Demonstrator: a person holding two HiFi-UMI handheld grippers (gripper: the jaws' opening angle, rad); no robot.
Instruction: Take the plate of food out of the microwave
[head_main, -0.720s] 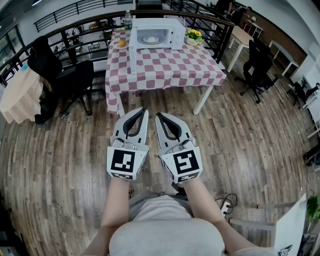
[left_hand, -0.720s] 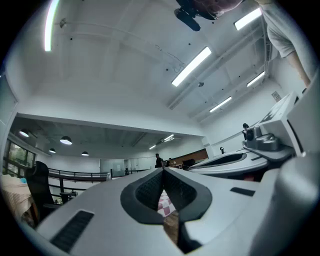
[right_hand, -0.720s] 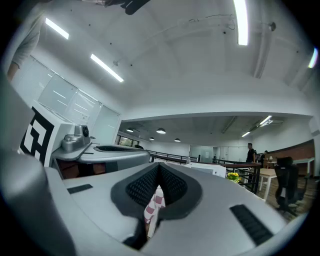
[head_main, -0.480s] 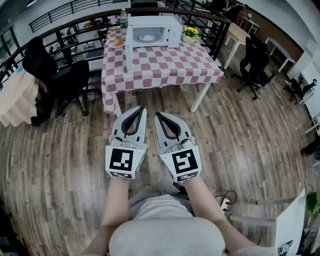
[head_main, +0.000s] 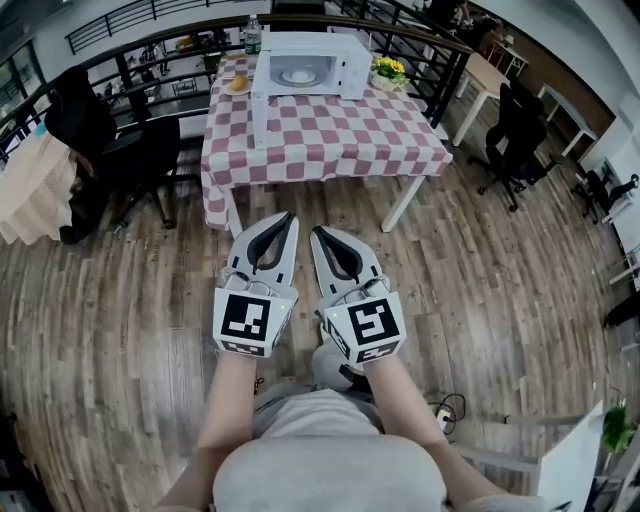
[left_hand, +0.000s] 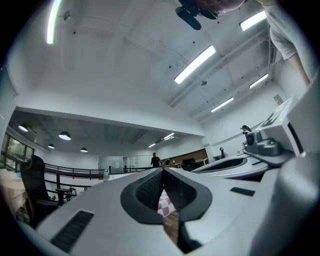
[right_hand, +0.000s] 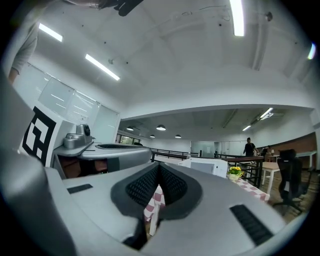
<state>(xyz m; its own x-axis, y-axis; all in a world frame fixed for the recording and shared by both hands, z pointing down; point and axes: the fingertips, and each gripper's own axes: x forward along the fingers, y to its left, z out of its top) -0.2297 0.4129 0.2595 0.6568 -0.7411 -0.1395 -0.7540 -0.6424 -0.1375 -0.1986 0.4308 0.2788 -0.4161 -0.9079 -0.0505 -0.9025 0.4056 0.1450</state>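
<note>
Nearest, the left gripper and the right gripper are held side by side over the brown wooden plank floor, each with its jaws clenched together on nothing. Well ahead of the fingertips a table with a red-and-white checked cloth is set, and at its far edge a white box microwave stands with its door swung out to the left of the fingers. The white round plate of food is seen inside the cavity, almost straight beyond both pairs of fingertips, well apart from them. Being round, it offers no long axis. Neither gripper is judged clearly nearer, though the right is clear of the door. Against the earlier frames little is changed: the jaws stay shut and the table is barely shifted.
</note>
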